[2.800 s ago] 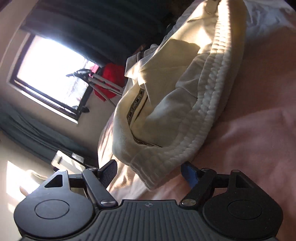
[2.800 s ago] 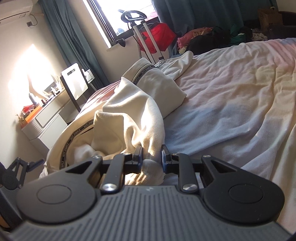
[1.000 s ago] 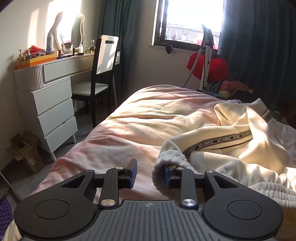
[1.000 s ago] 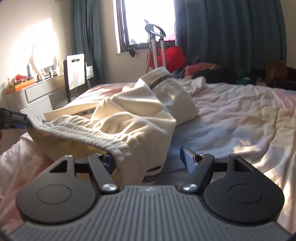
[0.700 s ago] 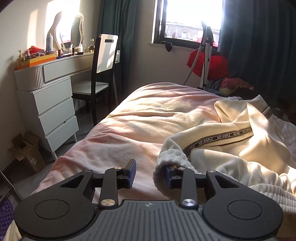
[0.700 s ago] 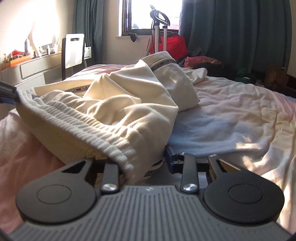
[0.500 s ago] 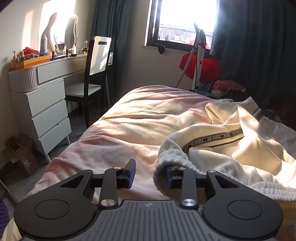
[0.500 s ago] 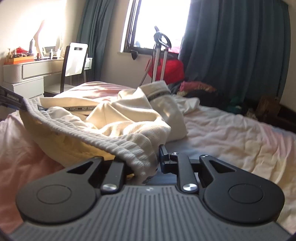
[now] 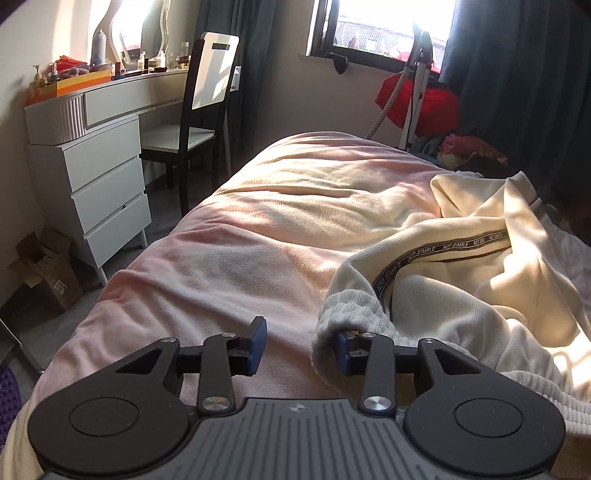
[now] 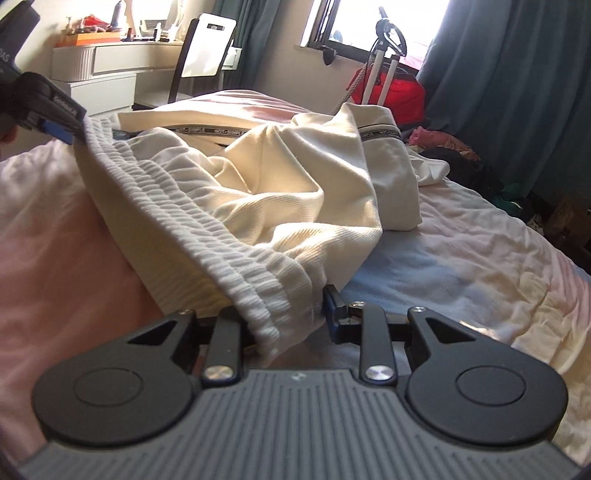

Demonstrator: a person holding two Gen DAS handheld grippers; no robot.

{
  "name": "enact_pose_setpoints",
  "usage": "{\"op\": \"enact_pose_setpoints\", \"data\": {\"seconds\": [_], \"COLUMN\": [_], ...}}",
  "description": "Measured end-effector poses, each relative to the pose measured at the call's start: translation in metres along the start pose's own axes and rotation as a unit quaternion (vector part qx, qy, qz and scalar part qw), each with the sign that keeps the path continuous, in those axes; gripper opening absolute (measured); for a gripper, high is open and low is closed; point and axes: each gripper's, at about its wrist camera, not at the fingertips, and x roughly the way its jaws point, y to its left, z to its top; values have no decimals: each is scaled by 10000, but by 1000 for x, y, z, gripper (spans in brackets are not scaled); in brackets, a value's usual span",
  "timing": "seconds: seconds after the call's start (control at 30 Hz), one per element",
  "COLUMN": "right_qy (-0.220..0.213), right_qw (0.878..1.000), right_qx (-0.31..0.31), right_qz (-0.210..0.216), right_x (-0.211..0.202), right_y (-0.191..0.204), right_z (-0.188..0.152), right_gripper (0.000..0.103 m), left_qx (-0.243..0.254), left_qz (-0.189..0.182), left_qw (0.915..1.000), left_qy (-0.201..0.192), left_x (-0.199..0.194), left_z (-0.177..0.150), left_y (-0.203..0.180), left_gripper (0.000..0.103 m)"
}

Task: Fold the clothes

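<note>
A white dresser with drawers stands far on the left, by the wall. A chair with a white back sits next to it. A pink blanket covers the bed in the middle.

The left gripper is low over the near edge of the bed. Its two fingers stand apart with a gap between them. The ribbed waistband of the cream pants curls over the right finger, and the left finger touches nothing. From the right wrist view, the left gripper is at the far left end of the waistband, right against the cloth.

The cream pants lie in a loose heap on the right half of the bed. A dark stripe with small letters runs along one side. The waistband stretches across from one gripper to the other.

The right gripper is at the other end of the waistband. Thick ribbed cloth fills the space between its fingers, and they hold it. The left finger is hidden under the cloth.

Behind the bed, a red bag sits under the bright window, beside dark curtains.
</note>
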Motion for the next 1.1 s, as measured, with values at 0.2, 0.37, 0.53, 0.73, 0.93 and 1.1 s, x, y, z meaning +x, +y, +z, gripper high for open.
{"op": "enact_pose_setpoints", "data": {"seconds": [0.2, 0.37, 0.53, 0.73, 0.93, 1.1], "right_qy": [214, 550, 810, 241, -492, -433], "right_qw": [9970, 9887, 9926, 9984, 9936, 9505], "right_qx": [199, 571, 12, -151, 983, 2943], "right_qz": [711, 1273, 902, 479, 245, 896], "right_x": [-16, -18, -7, 2, 6, 15], "right_y": [-14, -24, -9, 18, 19, -20], "right_z": [0, 0, -10, -10, -10, -20], "right_gripper": [52, 55, 78, 81, 83, 91], "left_qx": [-272, -697, -680, -578, -504, -386], "left_qz": [-224, -491, -712, -688, -433, -377], "left_qw": [9990, 9951, 9946, 9956, 9970, 9977], "left_qy": [287, 500, 336, 248, 406, 415], "left_x": [-16, -29, -37, -34, -24, -20], "left_z": [-2, 1, 4, 6, 3, 2], "left_y": [10, 21, 15, 5, 9, 7], "left_gripper": [56, 66, 68, 68, 69, 69]}}
